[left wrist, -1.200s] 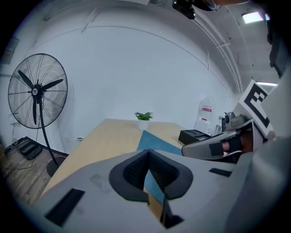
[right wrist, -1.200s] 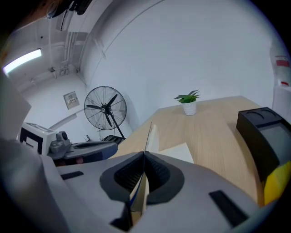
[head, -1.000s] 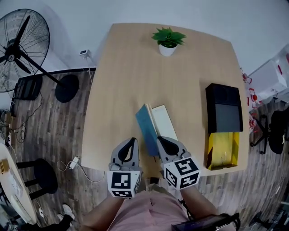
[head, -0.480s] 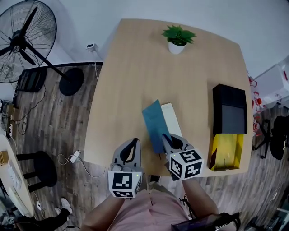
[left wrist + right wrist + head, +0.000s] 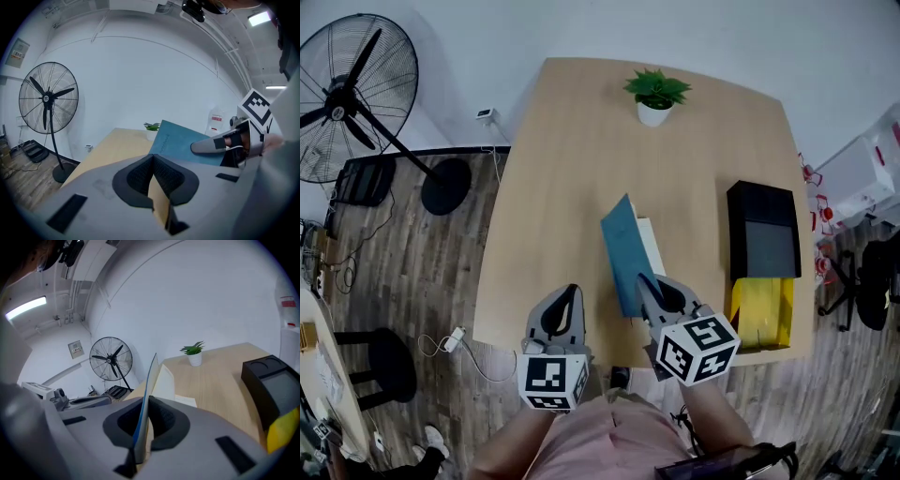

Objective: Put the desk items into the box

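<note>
Right hand-held gripper (image 5: 649,286): pinching the blue cover of notebook (image 5: 623,253), tilted up just ahead of it over counter (image 5: 572,187). Left hand-held gripper (image 5: 567,298): pressed together, empty, beside it. Box (image 5: 764,239): further right.

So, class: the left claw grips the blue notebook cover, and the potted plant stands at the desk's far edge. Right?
No: the right claw grips the blue notebook cover, as the right gripper view shows. The potted plant does stand at the desk's far edge.
</note>
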A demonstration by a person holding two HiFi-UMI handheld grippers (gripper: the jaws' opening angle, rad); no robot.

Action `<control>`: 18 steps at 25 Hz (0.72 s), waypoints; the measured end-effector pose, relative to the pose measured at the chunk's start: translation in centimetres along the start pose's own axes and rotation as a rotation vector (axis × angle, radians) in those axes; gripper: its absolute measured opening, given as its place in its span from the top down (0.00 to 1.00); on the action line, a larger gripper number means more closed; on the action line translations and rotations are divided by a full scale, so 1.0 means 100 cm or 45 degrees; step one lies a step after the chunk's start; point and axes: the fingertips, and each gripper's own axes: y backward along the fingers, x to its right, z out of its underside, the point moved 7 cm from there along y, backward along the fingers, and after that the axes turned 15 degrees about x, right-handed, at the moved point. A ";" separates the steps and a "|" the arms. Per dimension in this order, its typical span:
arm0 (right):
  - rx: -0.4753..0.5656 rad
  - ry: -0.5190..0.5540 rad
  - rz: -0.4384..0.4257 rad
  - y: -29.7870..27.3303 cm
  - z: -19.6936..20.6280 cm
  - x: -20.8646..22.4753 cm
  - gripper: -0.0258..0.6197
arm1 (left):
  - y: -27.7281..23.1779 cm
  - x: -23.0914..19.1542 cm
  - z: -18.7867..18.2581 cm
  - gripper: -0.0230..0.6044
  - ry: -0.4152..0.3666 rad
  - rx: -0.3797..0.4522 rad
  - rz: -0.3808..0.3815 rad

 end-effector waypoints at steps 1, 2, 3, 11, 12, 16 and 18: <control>0.023 0.005 0.006 0.004 -0.007 0.001 0.95 | 0.001 0.003 -0.004 0.95 -0.003 0.011 0.002; 0.044 0.014 0.014 0.009 -0.015 0.002 0.95 | 0.003 0.006 -0.007 0.95 -0.007 0.022 0.004; 0.063 0.023 0.023 0.014 -0.022 0.003 0.95 | 0.005 0.010 -0.011 0.95 -0.011 0.032 0.008; 0.213 0.079 0.077 0.056 -0.067 0.014 0.95 | 0.014 0.042 -0.043 0.95 -0.052 0.140 0.064; 0.229 0.078 0.077 0.062 -0.071 0.014 0.95 | 0.015 0.046 -0.047 0.95 -0.056 0.154 0.069; 0.286 0.092 0.069 0.087 -0.086 0.012 0.95 | 0.023 0.065 -0.059 0.95 -0.077 0.204 0.090; 0.313 0.101 0.070 0.100 -0.094 0.011 0.95 | 0.026 0.075 -0.064 0.95 -0.085 0.223 0.103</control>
